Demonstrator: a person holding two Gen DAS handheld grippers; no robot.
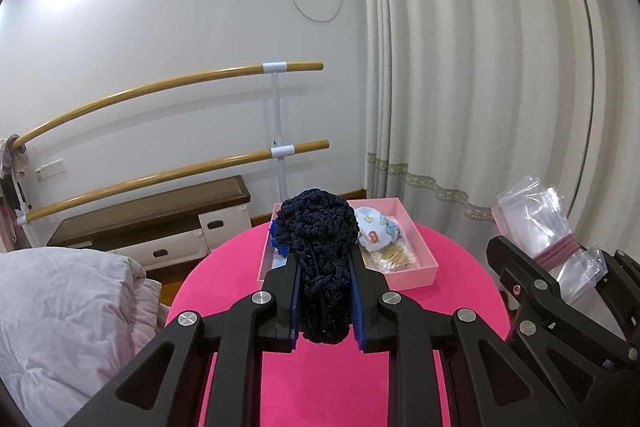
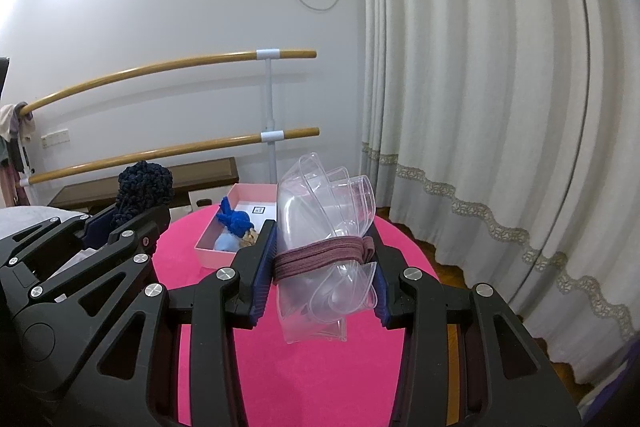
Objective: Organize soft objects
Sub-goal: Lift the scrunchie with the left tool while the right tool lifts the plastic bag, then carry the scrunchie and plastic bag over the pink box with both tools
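1. The left gripper (image 1: 325, 291) is clamped on a dark navy knitted bundle (image 1: 318, 251). The bundle's long axis runs along the fingers, from the lower middle of the left wrist view up toward the pink box (image 1: 416, 267), and its rounded end sticks out past the fingertips.
2. The right gripper (image 2: 320, 271) is clamped on a bundle of clear plastic bags (image 2: 324, 211) bound with a mauve elastic band (image 2: 320, 255) — it stands lengthwise between the fingers, its wider end fanning toward the upper middle of the frame.
3. Both grippers are held above a round pink table (image 1: 224, 291), side by side.
4. The left view shows a patterned cloth (image 1: 376, 229) and cotton swabs (image 1: 394, 259) in the box's right half. The right view instead shows a blue knitted item (image 2: 236, 221) at the box's near end and a small printed label (image 2: 259, 209) on its floor.
5. Only the left view shows a grey quilt (image 1: 60, 307) at lower left.
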